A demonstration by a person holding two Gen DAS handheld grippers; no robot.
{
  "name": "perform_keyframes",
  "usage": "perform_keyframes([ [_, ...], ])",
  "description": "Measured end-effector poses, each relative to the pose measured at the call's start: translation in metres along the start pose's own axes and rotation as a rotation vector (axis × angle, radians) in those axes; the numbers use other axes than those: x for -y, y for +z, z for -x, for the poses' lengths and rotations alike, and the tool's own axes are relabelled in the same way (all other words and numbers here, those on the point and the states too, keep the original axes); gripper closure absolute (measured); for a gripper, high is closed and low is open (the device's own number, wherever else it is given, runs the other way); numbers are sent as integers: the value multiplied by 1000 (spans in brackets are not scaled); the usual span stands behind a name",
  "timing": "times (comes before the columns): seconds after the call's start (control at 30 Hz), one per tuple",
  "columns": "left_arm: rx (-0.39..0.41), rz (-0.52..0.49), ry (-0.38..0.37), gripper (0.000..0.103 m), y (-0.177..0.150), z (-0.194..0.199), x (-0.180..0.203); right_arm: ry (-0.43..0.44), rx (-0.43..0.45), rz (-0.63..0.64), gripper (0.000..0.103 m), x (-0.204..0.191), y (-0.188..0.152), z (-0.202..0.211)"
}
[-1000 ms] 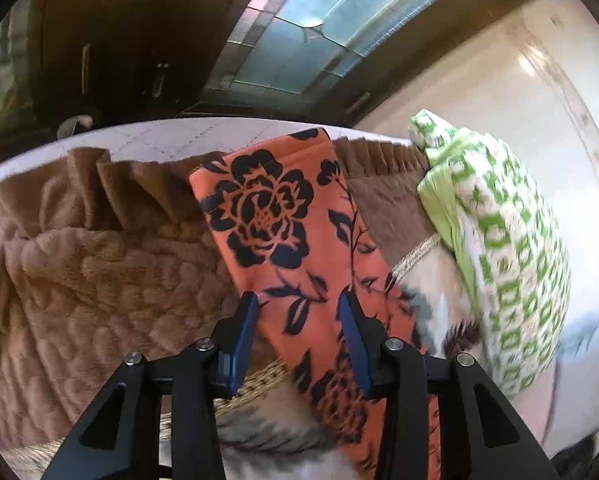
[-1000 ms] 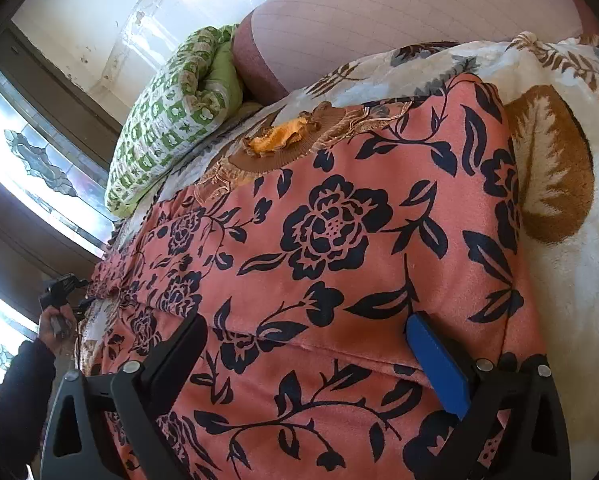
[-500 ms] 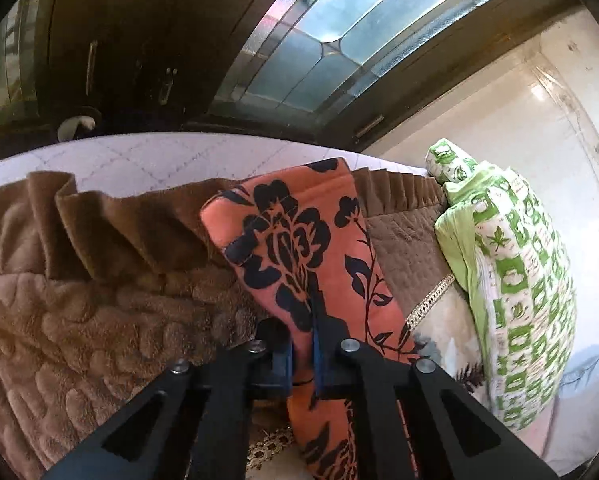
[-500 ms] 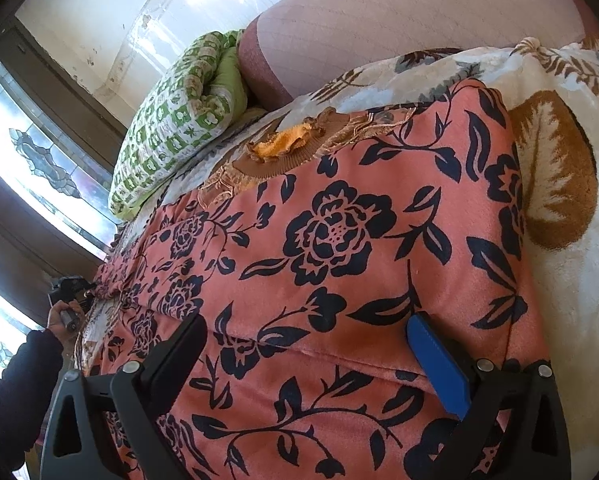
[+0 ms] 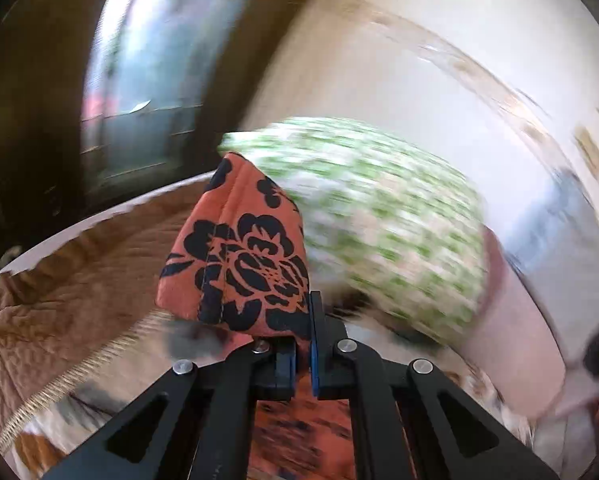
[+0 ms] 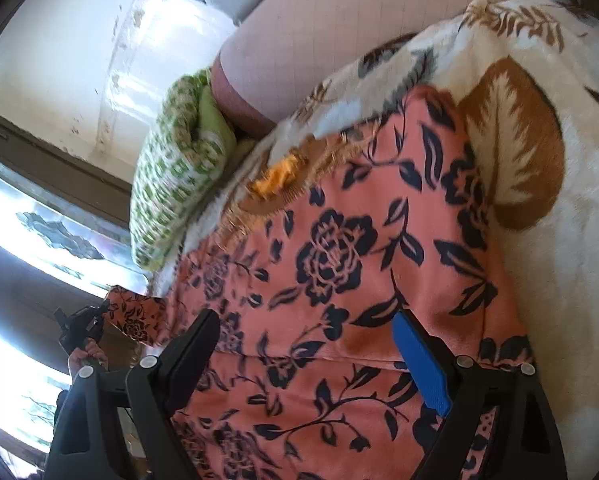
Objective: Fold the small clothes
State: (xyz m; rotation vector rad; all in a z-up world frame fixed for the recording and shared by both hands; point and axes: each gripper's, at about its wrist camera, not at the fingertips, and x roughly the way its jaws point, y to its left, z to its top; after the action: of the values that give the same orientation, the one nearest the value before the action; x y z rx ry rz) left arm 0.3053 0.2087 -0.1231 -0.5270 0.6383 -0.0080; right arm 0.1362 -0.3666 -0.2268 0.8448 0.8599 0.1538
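Note:
An orange garment with black flowers lies spread on a cream leaf-print blanket. Its brown embroidered neckline is at the far end. My left gripper is shut on one end of the garment, which stands up folded above the jaws. In the right wrist view that left gripper is small at the left, in a hand, with the cloth end raised off the bed. My right gripper hovers low over the garment's near part. Its jaws are wide and closing, and the cloth lies under and between them.
A green-and-white patterned pillow lies at the bed's far side, beside a pink bolster. A brown quilted blanket covers the bed's left part. Dark-framed windows and a pale wall stand behind.
My left gripper shut on the garment's end, then lifted it and swung toward the pillow. My right gripper rolled a little and its jaws narrowed slightly.

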Motion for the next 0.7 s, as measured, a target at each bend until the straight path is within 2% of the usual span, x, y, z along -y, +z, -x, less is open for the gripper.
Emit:
perform_keyframes([
  [0.23, -97, -213, -150, 99, -53, 21, 147, 46, 89, -40, 13, 0, 11, 37],
  [0.43, -227, -331, -276, 99, -138, 13, 263, 81, 148, -94, 13, 10, 20, 63],
  [0.57, -330, -345, -336, 99, -203, 0, 316, 100, 189, -139, 13, 23, 26, 79],
  [0.6, -345, -350, -341, 99, -215, -4, 323, 104, 197, -150, 13, 26, 27, 82],
  [0.7, -460, -354, -381, 94, -259, -23, 343, 107, 221, -188, 13, 38, 31, 89],
])
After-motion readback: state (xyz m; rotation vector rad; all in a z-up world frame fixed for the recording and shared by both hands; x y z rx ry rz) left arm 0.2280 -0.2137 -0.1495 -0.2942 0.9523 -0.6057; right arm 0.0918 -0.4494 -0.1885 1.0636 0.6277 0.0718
